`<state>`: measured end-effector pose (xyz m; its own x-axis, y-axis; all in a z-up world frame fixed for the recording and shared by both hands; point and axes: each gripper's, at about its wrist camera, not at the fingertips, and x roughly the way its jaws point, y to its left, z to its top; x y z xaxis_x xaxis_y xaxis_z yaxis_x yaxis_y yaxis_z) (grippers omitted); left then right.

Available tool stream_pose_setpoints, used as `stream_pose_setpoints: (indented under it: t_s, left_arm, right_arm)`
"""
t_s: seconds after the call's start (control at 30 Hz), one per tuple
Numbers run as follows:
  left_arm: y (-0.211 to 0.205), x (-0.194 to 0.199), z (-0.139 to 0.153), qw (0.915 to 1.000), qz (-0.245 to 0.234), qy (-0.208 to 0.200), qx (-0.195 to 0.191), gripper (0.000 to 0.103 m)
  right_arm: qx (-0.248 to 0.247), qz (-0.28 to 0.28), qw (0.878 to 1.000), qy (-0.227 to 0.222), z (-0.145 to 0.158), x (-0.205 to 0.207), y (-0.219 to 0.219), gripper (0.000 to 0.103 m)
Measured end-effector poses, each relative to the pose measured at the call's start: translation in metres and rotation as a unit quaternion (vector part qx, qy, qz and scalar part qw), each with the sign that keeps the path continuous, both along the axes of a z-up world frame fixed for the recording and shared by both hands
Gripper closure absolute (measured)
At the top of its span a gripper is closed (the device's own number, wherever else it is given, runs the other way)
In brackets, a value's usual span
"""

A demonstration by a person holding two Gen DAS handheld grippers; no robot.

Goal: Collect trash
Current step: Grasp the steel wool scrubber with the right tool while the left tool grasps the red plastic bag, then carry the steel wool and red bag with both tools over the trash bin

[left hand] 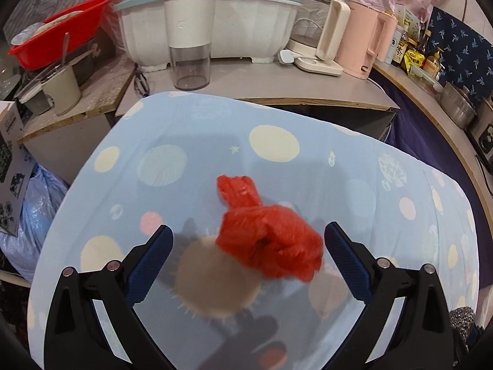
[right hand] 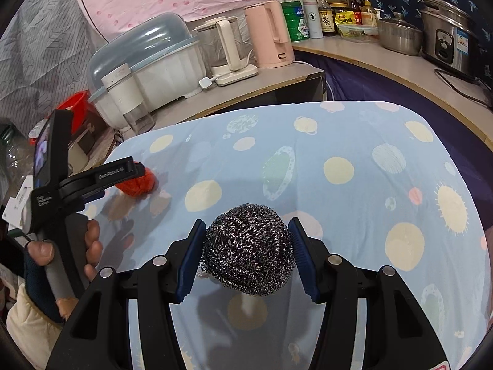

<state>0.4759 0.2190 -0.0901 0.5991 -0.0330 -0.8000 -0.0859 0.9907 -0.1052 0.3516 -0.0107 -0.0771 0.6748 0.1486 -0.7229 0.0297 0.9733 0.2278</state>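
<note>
- While the right gripper [right hand: 247,252] fills the lower middle of the right wrist view, its blue fingers [right hand: 191,259] press on both sides of a steel wool scrubber [right hand: 248,249], gripping it above the blue spotted cloth [right hand: 354,203]
- In the left wrist view the left gripper [left hand: 248,257] has its fingers [left hand: 151,262] spread wide, gripping nothing
- A crumpled red plastic bag [left hand: 268,234] shows between those spread fingers, nearer the right one, at lower centre of the frame; the blur leaves it unclear whether the right finger touches it
- In the right wrist view the same red bag shows at middle left, partly hidden behind the tip of the left gripper, whose grey handle is held by a hand [right hand: 89,246] at lower left
- Beyond the cloth, along the top of the left wrist view, a counter [left hand: 277,86] carries a white blender cup [left hand: 189,30], a domed white container [left hand: 246,21], a glass kettle [left hand: 320,34] and a pink kettle [left hand: 363,40]
- A red basin [left hand: 61,30] sits at upper left of that frame
- At upper right of the right wrist view stand bottles [right hand: 328,15], a steel pot [right hand: 399,35] and a rice cooker [right hand: 446,37]
</note>
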Motion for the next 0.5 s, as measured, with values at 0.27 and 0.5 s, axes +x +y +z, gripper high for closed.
stream_pose_setpoints:
  t_s: [0.27,0.5]
  left_arm:
    - [-0.016,-0.005,-0.008,0.9995,-0.027,0.008,0.011,0.056]
    - [-0.027,-0.03,-0.001,0.9993,-0.035,0.014,-0.002,0.06]
  right_arm:
    - [0.006,-0.005,1.0,0.006,-0.009,0.002,-0.006,0.05]
    - [0.007,-0.015,1.0,0.0,0.0,-0.011,-0.013,0.05]
